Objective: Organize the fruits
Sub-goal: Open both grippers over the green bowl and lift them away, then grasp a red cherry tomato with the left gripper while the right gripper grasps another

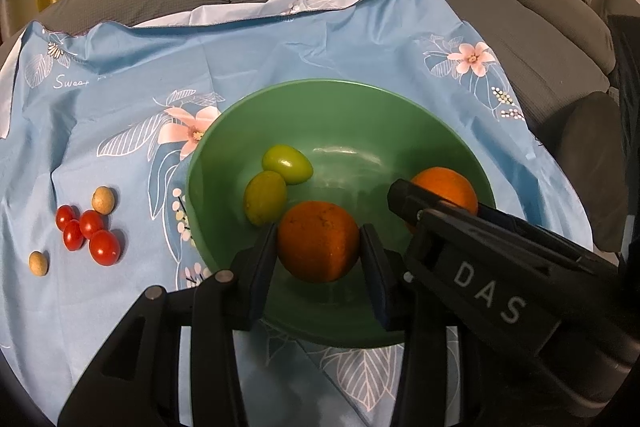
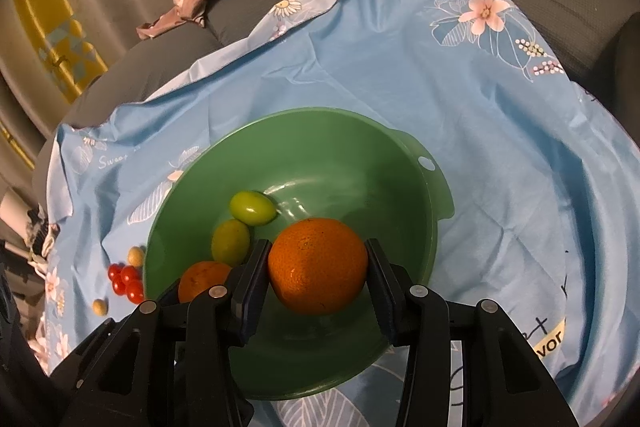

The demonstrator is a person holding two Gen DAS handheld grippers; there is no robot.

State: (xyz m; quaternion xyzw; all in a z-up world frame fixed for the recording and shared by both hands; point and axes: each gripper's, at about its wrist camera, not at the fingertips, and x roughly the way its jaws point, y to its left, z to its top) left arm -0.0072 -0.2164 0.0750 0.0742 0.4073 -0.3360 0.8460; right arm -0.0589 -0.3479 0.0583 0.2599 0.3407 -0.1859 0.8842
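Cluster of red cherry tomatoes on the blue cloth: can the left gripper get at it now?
Probably not yet. The left gripper is shut on a dark orange fruit over the green plastic bowl. The red cherry tomatoes lie uncovered beside the bowl.

Matte black plastic is filling the bottom of both views: the left hand-held gripper (image 1: 320, 267) is showing dark blue pads and round silver pivot pins, and the right hand-held gripper (image 2: 316, 281) is wearing white "DAS" lettering along its side.
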